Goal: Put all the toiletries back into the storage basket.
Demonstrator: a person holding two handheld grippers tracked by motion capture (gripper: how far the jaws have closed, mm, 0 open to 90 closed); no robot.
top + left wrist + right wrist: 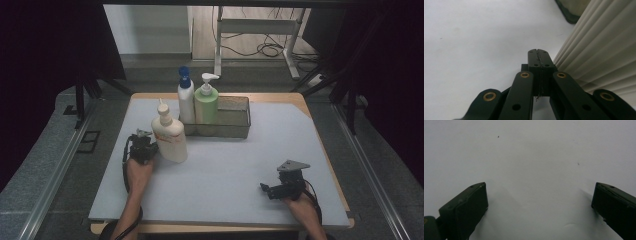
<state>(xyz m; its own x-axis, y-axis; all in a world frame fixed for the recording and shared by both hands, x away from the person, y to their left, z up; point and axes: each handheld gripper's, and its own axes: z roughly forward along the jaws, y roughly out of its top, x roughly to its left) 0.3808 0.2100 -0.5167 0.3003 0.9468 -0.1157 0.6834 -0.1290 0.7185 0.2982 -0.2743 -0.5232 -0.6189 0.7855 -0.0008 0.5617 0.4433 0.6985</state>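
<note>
Looking down from the high view, a pale grey-white mat [225, 165] covers a wooden table [300, 97] whose bare edge shows along the far and right sides. Grey carpeted floor [45, 175] surrounds the table, metal rails [60, 165] run along both sides, and dark curtains [45, 45] close off the left and right. Beyond the far edge stand a white wall, the legs of a white desk frame [260, 30] and loose cables [270, 49] on a wooden floor.

Toward the back of the mat sits a grey mesh basket [235, 117], holding a white bottle with a blue pump [186, 97] and a green pump bottle [206, 102] at its left end, side by side and upright. Just in front of the basket's left end stands a cream bottle [169, 132] with an orange label, upright on the mat.

The left gripper [142, 146] lies just left of the cream bottle; in the left gripper view its jaws are pressed fully together with nothing between them, and the bottle's ribbed side [604, 52] lies just beside the closed tips, at the right. Whether tip and bottle touch cannot be told.

The right gripper [267, 189] rests near the front right of the mat, well apart from the bottles. In the right gripper view its jaws stand wide apart over bare mat [534, 170], holding nothing.
</note>
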